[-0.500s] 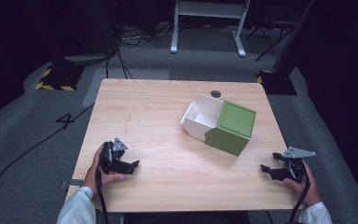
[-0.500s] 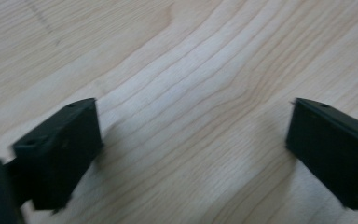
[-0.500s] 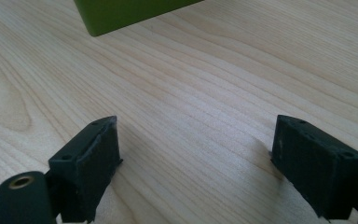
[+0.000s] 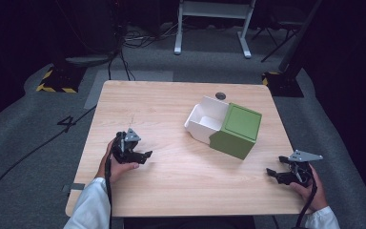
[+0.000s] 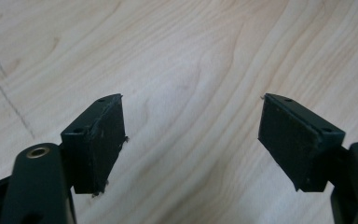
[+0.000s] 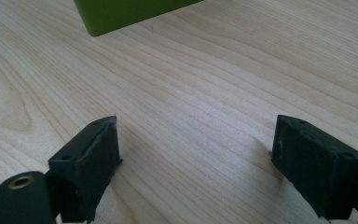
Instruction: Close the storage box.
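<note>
Both hand-held grippers idle, nothing begun.
My left hand-held gripper (image 4: pixel 140 155) at 8 o'clock and right hand-held gripper (image 4: pixel 275 174) at 4 gape empty; green-and-white box (image 4: pixel 224 125) on the counter (image 4: pixel 157 109), near 2, untouched.

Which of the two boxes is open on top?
The white box, on the far-left side of the pair: you can see down into it. The green box touching it has a flat closed top.

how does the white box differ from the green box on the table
The white box is open-topped and looks empty; the green box shows a closed top. The white box looks lower, the green box taller. The white box lies farther from the person, the green box nearer the right tongs. Both are boxy, touch each other, and rest on the table.
</note>
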